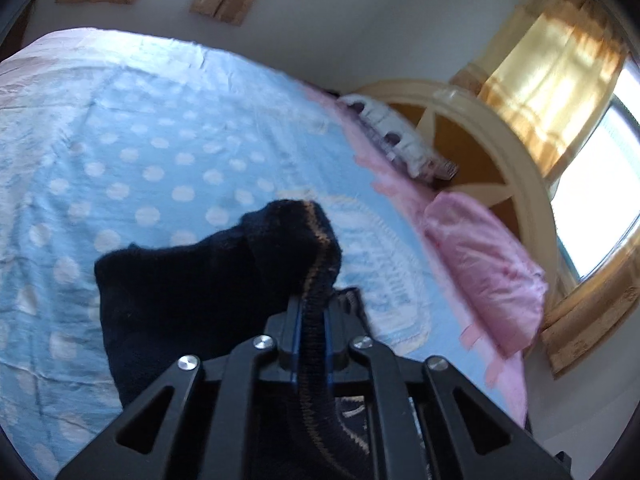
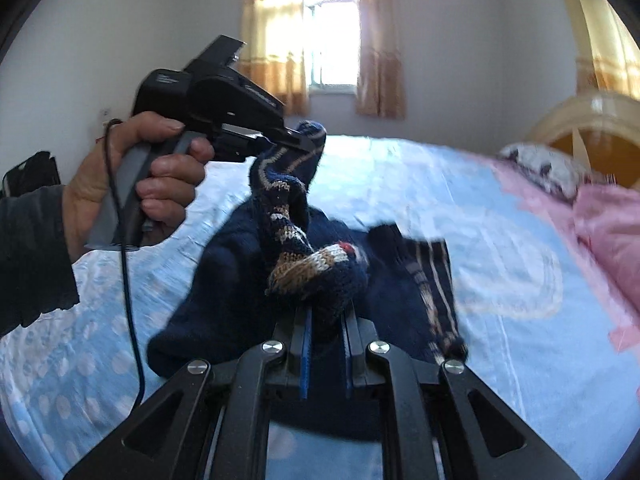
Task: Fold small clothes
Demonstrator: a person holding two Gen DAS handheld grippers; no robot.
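Note:
A small navy knitted sweater (image 2: 224,280) with tan and white pattern hangs between both grippers above the bed. My left gripper (image 1: 312,308) is shut on its ribbed navy and tan edge (image 1: 320,248); the body droops to the left (image 1: 172,296). In the right wrist view the left gripper (image 2: 300,140), held in a hand, pinches the striped edge up high. My right gripper (image 2: 326,320) is shut on a bunched patterned part (image 2: 316,272) of the sweater. A striped hem (image 2: 432,276) trails to the right over the bed.
The bed has a light blue cover with white dots (image 1: 140,152) and a pink sheet edge. A pink pillow (image 1: 484,264) and a white patterned pillow (image 1: 392,136) lie by the cream headboard (image 1: 492,136). Curtained windows (image 2: 328,40) are behind.

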